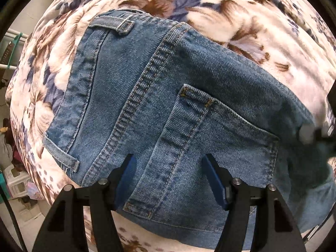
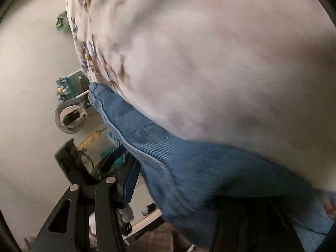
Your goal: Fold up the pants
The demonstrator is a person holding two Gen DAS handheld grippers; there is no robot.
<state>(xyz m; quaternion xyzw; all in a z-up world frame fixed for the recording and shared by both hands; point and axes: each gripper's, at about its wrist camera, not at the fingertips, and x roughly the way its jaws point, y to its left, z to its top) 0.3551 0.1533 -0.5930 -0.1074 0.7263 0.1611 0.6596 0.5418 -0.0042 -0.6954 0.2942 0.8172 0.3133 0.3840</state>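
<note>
Blue denim pants lie on a floral fleece blanket, seat side up, with the back pocket and waistband belt loops showing. My left gripper hovers just above the back pocket, blue pads wide apart, holding nothing. In the right wrist view the pants drape across my right gripper; the left pad shows beside the denim and the right finger is hidden under the cloth. The right gripper's edge shows blurred in the left wrist view, at the pants' right edge.
The blanket covers a bed that fills most of both views. Off the bed's left side are a white rack with a green hanger and floor clutter. A wheeled cart stands beyond the bed edge.
</note>
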